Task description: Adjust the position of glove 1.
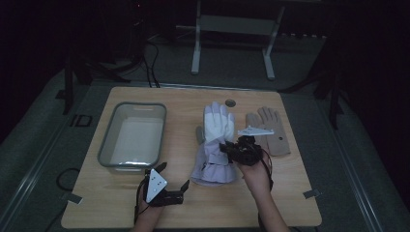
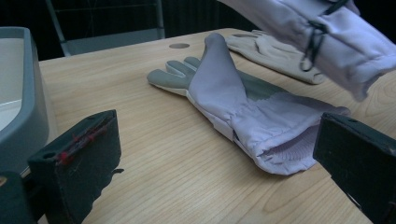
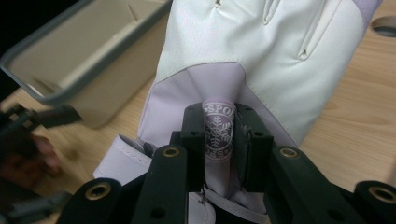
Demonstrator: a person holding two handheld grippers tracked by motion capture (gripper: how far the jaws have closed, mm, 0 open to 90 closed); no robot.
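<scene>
The wooden surface (image 1: 193, 203) carries a grey-rimmed bin (image 1: 133, 135) on its left half, shallow and pale inside. Just right of the bin lies a lilac glove (image 2: 233, 100) with a grey palm, flat on the surface, its cuff toward the person. A second glove, the white-and-lilac glove (image 1: 217, 123), is lifted above the first one: in the left claw view it hangs in the air over the lying glove, and in the right claw view its white fingers point away from the camera. A tan glove (image 1: 270, 130) lies flat to the right, near the far edge. The right claw (image 3: 219, 140) is pinched narrow on a fold of the white-and-lilac glove, at a round snowflake label. The left claw (image 1: 171, 186) rests near the front edge, just below the bin, its jaws spread wide with nothing between them
</scene>
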